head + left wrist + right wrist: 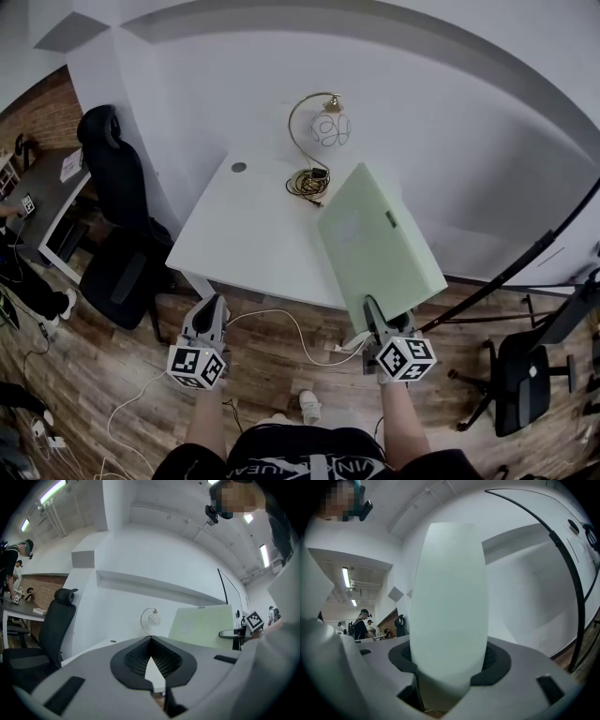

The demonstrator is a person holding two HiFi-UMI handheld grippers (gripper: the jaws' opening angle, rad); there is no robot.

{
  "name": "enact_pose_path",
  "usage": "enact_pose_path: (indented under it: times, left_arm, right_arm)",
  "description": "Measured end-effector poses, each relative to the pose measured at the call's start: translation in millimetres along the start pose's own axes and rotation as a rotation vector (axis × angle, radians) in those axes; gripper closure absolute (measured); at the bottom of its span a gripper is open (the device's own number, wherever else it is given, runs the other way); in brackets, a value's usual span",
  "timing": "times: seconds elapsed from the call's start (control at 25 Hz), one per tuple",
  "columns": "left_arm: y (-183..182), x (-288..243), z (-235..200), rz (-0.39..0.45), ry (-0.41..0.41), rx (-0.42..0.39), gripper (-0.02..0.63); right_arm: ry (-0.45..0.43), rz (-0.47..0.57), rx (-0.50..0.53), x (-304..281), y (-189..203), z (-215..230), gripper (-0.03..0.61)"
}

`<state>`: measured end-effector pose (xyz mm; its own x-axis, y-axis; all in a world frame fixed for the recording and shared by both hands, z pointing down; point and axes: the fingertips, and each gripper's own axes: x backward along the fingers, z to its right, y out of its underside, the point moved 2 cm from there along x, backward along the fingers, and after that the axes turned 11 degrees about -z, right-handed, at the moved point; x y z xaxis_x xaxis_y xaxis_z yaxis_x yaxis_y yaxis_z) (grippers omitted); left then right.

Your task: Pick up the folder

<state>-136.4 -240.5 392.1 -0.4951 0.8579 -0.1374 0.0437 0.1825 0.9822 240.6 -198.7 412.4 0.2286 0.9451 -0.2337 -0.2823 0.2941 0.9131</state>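
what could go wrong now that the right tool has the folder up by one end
1. The right tool clamps the folder only at its near edge, with the long rest sticking out unsupported. It could twist or slip in the jaws.
2. The folder's far corner hangs close to the lamp and the coiled cable on the table. A swing could catch them.
3. The left tool is shut and off to the side, so it likely can't steady the folder quickly.
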Motion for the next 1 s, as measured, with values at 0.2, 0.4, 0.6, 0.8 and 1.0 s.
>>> enact_pose_path:
  times: [0.2,0.4,0.6,0.8,1.0]
  left_arm:
    - [-3.6,0.0,3.8,0.009,0.007,0.002,0.603]
    - [-7.6,-0.9,5.8,0.015,0.009,-0.004,0.603]
    - [-8.3,1.0,7.3,0.015,0.011,-0.006,0.603]
    - [-7.4,3.5,5.8,0.013,0.008,-0.004,0.603]
    - [-6.1,4.2,3.6,0.010,0.005,-0.002,0.603]
  right_arm:
    - [0.013,0.011,0.013,5.9,-3.6,0.2,0.290]
    - [0.029,0.016,0.042,10.5,-6.1,0.6,0.290]
    - [0.046,0.022,0.062,14.7,-5.7,0.4,0.290]
    - [0.058,0.026,0.068,17.6,-3.9,0.2,0.290]
    - [0.073,0.014,0.088,17.8,0.2,1.4,0.290]
